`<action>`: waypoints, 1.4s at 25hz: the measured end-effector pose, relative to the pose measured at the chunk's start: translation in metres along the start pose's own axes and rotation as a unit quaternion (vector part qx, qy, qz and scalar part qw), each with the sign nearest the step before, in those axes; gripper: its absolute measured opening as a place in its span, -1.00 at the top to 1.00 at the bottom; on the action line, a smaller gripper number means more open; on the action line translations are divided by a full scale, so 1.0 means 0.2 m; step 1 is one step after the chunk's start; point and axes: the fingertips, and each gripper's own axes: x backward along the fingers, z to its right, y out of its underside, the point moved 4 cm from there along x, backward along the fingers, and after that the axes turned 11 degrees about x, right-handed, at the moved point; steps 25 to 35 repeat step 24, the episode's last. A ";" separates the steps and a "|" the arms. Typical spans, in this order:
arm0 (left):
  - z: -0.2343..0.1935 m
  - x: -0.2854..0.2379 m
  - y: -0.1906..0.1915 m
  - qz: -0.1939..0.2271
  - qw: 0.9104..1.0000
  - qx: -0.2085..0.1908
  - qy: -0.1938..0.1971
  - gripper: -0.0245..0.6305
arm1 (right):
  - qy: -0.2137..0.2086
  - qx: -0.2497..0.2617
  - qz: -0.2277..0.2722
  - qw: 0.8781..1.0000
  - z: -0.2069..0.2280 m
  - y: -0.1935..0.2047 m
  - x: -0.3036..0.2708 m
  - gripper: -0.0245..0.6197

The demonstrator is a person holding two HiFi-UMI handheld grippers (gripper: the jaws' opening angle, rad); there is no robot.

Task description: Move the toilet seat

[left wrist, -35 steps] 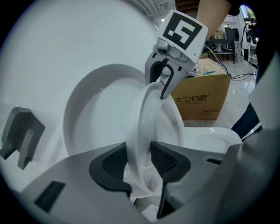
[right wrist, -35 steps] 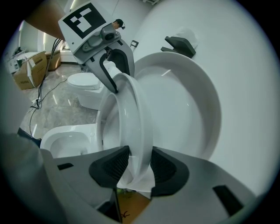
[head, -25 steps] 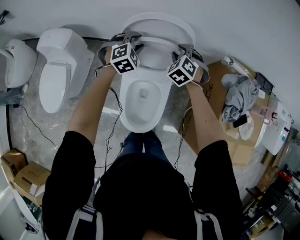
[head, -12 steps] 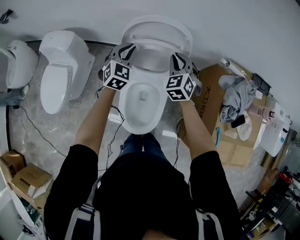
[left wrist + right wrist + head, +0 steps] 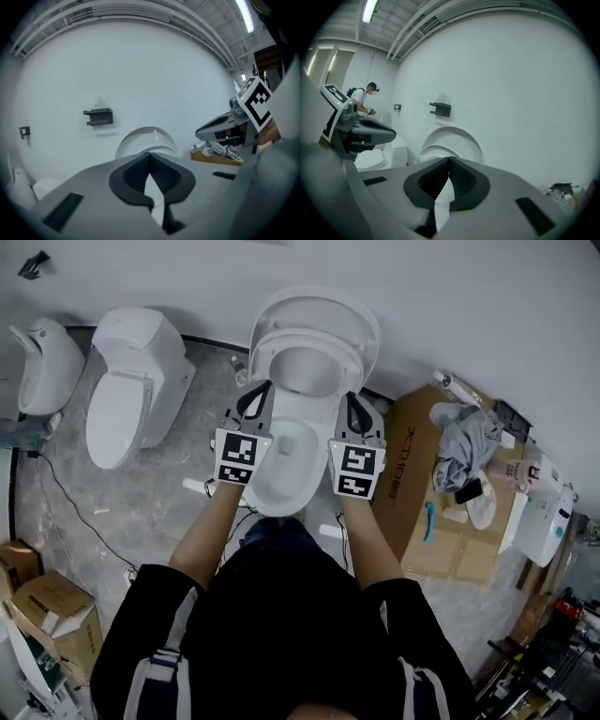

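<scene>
White wall (image 5: 469,306) and grey marbled floor (image 5: 159,493) frame a row of white ceramic toilets, and the middle one sits at the upper centre of the head view with its open white bowl (image 5: 281,465) facing the person. Its white oval ring toilet seat (image 5: 309,337) stands raised, and appears to lean back on the white lid (image 5: 361,310) behind it, close to the wall. The seat's long axis runs from the hinge at the back of the bowl up toward the top of the frame. Its free front end points upward and its underside faces out into the room. The left gripper (image 5: 258,399) hangs at the left rim of the bowl and the right gripper (image 5: 354,407) at the right rim. Both are just below the seat and apart from it. Each gripper's jaws have just been closing and are now pressed together, with nothing between them in either gripper view. Judging by this, the seat has been lifted and the step in hand is getting clear. Doing it well means drawing both grippers straight toward the body, away from the ring's lower edge. The seat should be seen to rest past upright before it is trusted, as a brush from either gripper could tip it down onto the bowl.
</scene>
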 end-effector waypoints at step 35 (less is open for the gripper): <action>0.29 0.53 -0.14 0.055 0.998 0.008 0.000 0.90 | 0.002 -0.031 0.063 0.998 -0.13 -0.10 0.54 0.85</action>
